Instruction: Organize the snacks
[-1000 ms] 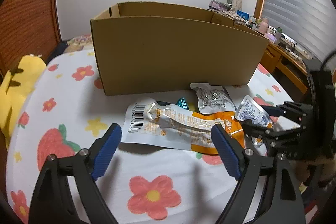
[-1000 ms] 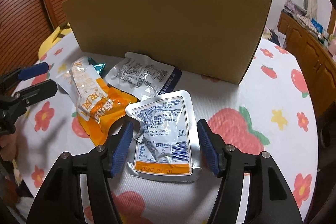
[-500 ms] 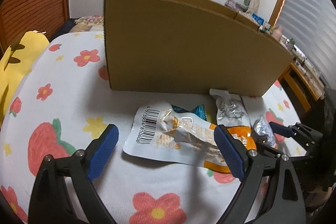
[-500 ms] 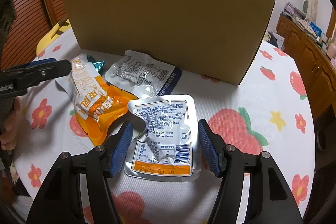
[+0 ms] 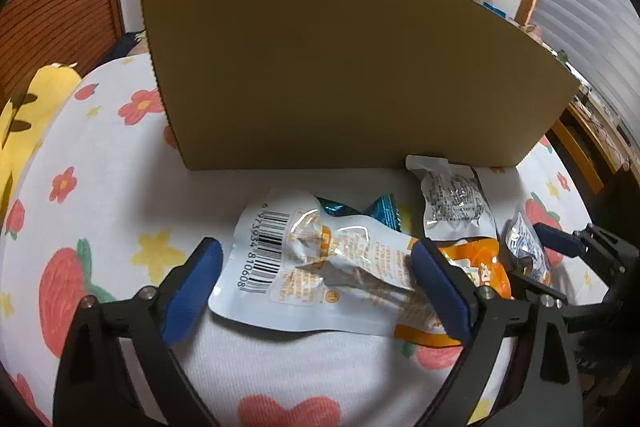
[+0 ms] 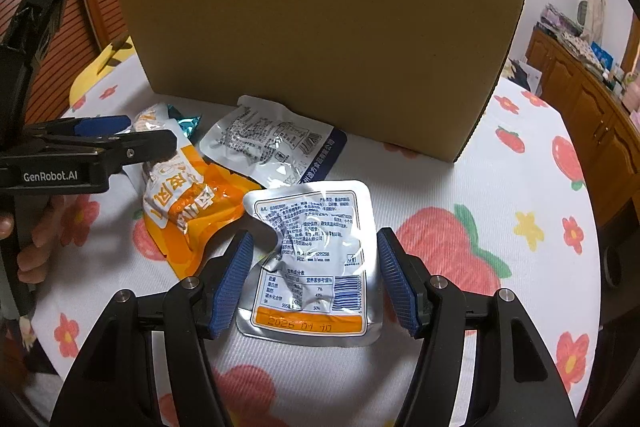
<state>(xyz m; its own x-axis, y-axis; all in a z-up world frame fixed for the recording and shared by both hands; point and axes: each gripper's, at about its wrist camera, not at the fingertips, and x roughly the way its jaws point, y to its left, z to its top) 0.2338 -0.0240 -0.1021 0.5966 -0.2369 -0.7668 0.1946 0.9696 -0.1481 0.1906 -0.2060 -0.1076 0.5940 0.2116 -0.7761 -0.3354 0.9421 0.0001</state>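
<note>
Moved closer: left gripper [image 5: 316,287] now straddling orange pack [image 5: 340,267], jaws apart; right gripper [image 6: 314,275] likewise wide around silver pouch [image 6: 316,255], readying grasps for box [image 6: 320,47].

Left gripper [image 6: 116,135] side: read "GenRobot.AI".
Silver pouch [image 6: 312,259] orange strip: seemingly read "2026 01 10".
Orange-and-white packet [image 5: 320,267] barcode: digits ended "810608"; the rest unclear.

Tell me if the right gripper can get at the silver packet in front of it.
Probably yes. The right gripper is open, its fingers on either side of the silver packet, which lies flat on the tablecloth with nothing on top.
</note>
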